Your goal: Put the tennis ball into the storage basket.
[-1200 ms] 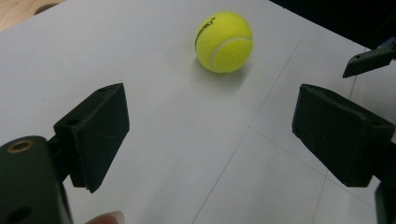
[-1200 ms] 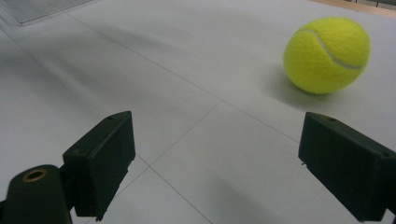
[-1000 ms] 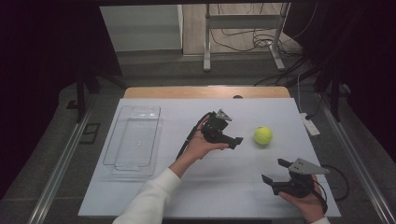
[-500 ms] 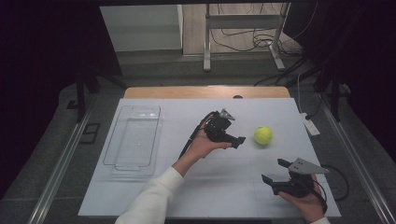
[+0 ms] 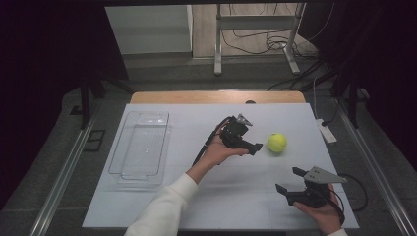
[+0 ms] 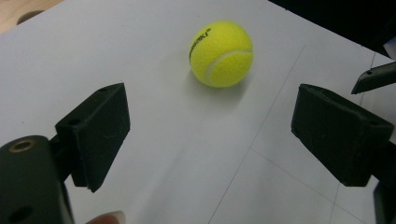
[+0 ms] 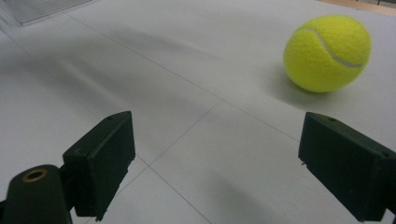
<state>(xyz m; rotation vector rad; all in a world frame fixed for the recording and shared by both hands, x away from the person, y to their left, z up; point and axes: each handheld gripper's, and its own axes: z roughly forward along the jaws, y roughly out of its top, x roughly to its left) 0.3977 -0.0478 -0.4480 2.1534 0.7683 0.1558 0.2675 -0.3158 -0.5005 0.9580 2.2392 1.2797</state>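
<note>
- Left gripper (image 5: 256,147) is held above the table (image 5: 162,206), forearm angled in from the bottom edge; jaws apart, nothing between them, aimed at the ball (image 5: 277,143) just beyond.
- Right gripper (image 5: 290,181) sits low near the table's front edge, jaws apart and empty.
- Ball rests on the table, well apart from the tray (image 5: 140,147).

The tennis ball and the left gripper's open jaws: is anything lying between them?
Nothing: the left gripper view shows bare white table between the left gripper and the tennis ball.
</note>
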